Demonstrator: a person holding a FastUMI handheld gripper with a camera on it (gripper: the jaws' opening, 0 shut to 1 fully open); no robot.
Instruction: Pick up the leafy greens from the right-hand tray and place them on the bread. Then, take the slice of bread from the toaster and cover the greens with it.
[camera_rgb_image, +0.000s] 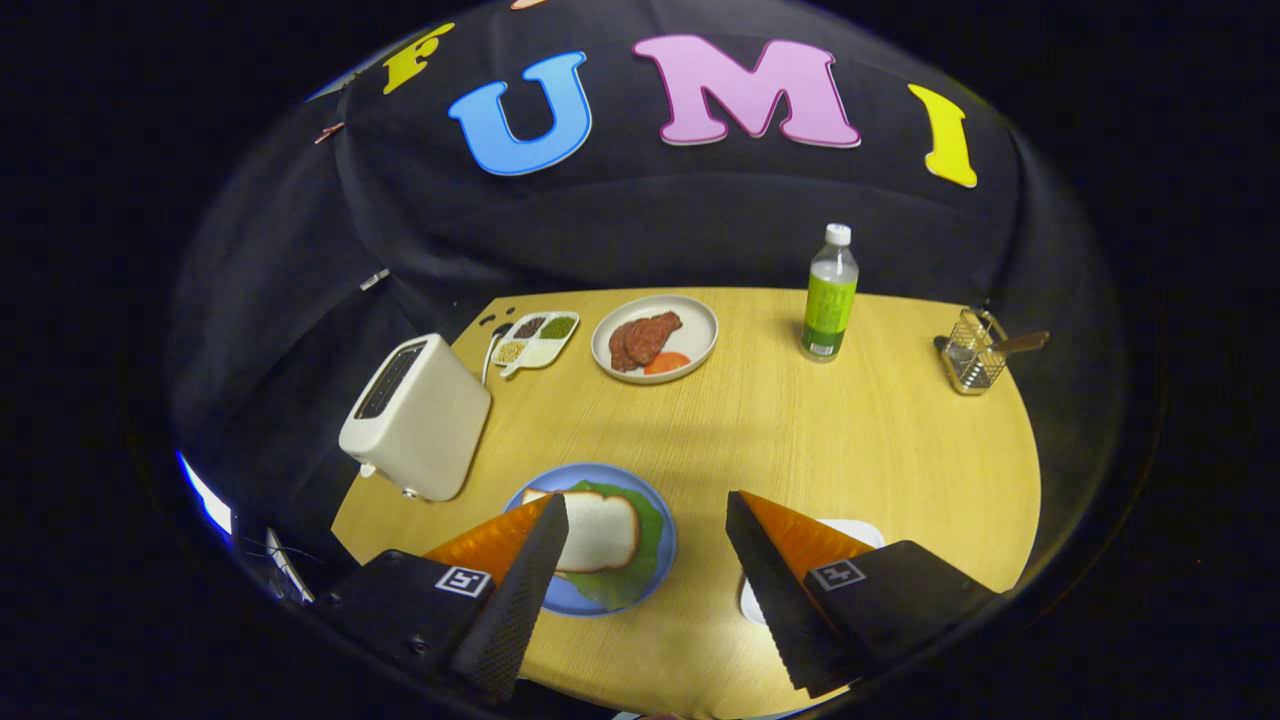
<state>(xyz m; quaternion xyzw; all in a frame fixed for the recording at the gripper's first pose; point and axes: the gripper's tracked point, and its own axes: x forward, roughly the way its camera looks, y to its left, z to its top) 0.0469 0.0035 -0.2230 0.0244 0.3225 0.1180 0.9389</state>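
On the blue plate (590, 596) lies a slice of white bread (598, 530) on top of the leafy greens (648, 530), whose green edge sticks out to its right and front. The left finger partly covers that plate. My gripper (648, 512) hangs open above the wooden table (860, 450), with nothing between its fingers. A white toaster (415, 415) stands to the left, beyond the blue plate; its slot looks dark. A white tray (855, 528) peeks out from behind the right finger, mostly hidden.
At the back stand a white plate of meat slices and a tomato slice (655, 338), a small divided dish of grains (535, 338), a green-labelled bottle (829, 293) and a wire holder (968, 358) at the far right. The toaster's cord runs off the back left edge.
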